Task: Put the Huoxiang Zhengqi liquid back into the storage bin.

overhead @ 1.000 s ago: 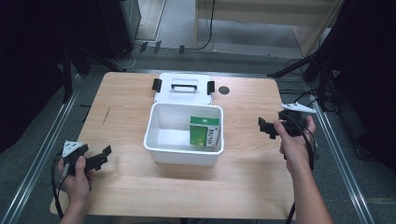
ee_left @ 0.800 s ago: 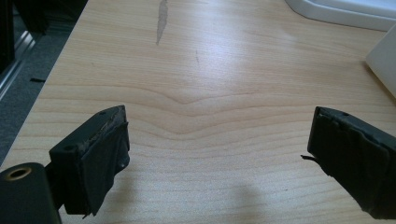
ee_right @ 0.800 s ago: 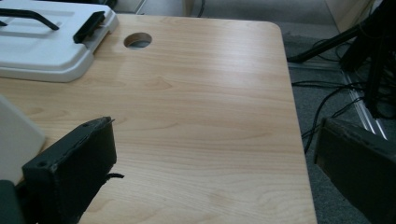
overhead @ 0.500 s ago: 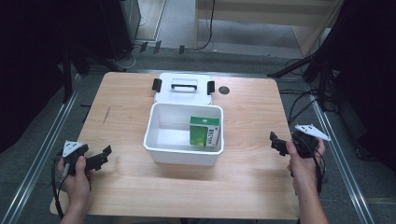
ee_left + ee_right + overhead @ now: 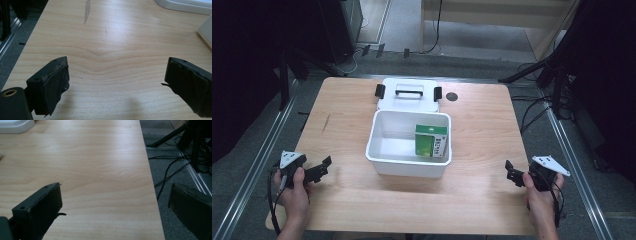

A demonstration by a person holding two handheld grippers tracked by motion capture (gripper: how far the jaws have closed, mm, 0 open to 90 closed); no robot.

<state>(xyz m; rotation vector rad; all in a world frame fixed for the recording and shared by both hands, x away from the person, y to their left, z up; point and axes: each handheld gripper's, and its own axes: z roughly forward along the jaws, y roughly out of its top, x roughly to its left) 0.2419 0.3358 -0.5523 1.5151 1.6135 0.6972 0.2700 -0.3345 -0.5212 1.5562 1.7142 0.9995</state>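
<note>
Both grippers are held with jaws spread wide and empty, the left gripper (image 5: 323, 167) low over the table's (image 5: 482, 130) near left corner and the right gripper (image 5: 512, 173) at its near right edge, each well apart from the bin (image 5: 382, 145). The open white bin sits mid-table with a green-and-white box (image 5: 431, 140) standing upright against its right wall. The lid (image 5: 408, 95) lies just behind it.

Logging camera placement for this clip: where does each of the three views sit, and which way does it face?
High view: above the person's side, looking forward and down on the table, white bin and lid; both hands, left gripper, right gripper.
Left gripper view: rides the left gripper, facing the tabletop; open jaws.
Right gripper view: rides the right gripper, facing the table's edge and floor; open jaws.
All three views share the table.
</note>
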